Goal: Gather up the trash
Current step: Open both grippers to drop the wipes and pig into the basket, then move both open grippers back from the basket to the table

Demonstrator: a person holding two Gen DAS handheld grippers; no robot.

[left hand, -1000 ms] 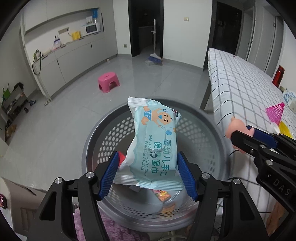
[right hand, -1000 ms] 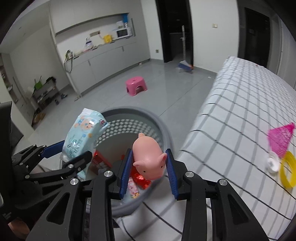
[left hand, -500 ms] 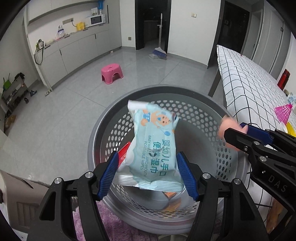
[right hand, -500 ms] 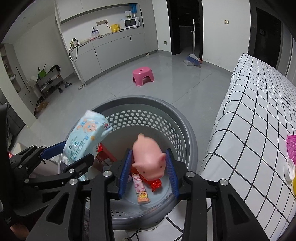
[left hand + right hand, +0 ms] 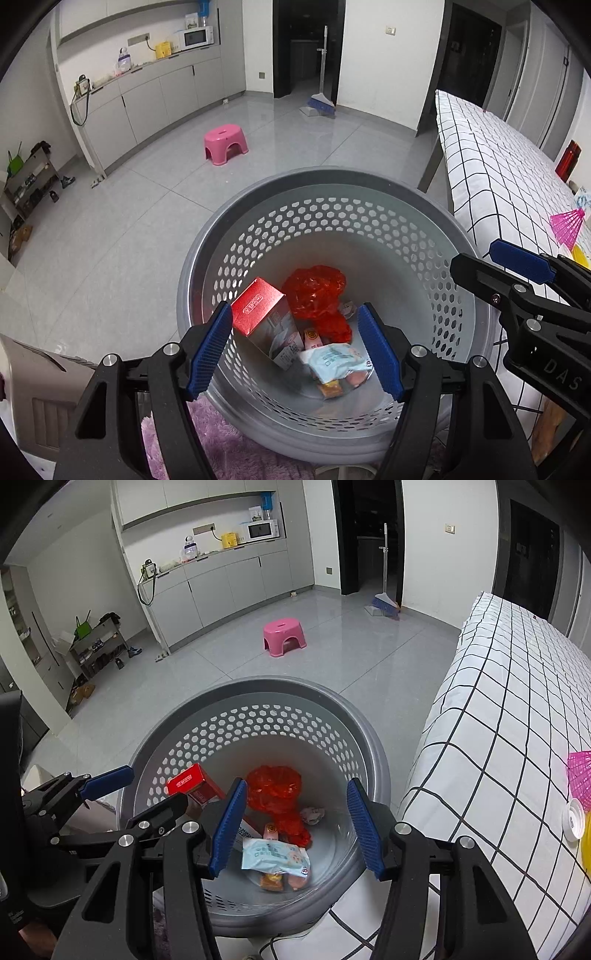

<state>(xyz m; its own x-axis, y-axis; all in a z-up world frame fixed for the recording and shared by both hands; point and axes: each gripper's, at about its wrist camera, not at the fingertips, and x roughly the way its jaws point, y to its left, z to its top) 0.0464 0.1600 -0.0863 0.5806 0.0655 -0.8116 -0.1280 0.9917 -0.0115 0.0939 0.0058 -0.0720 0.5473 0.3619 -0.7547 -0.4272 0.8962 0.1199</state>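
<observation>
Both grippers hang over a grey plastic basket (image 5: 369,206) with honeycomb holes in its wall, standing on the floor beside a bed (image 5: 491,173) covered in a white sheet with a black grid.

The left gripper (image 5: 295,345) has its blue-padded jaws apart with nothing between them; they have just been opening. The right gripper (image 5: 295,825) is the same: its jaws have just been opening and stand apart, gripping nothing. In the left wrist view the right gripper shows at the right edge, above the basket's right rim; in the right wrist view the left gripper shows at the left edge, over the basket's left rim.

The trash lies at the bottom of the basket. A pale blue pack of baby wipes (image 5: 275,856) lies flat near the near wall. Under its near edge a pink toy (image 5: 297,880) peeks out, mostly hidden, next to a small orange wrapper (image 5: 271,881). A crumpled red plastic bag (image 5: 317,295) sits in the middle, farther in. To its left a red box (image 5: 264,317) leans tilted against the left wall. A small crumpled white wad (image 5: 313,815) lies just right of the red bag.

On the bed to the right lie a pink mesh piece (image 5: 567,227) and a white cap (image 5: 573,825). On the far floor stand a pink stool (image 5: 225,144) and a broom (image 5: 323,101) against the wall.
</observation>
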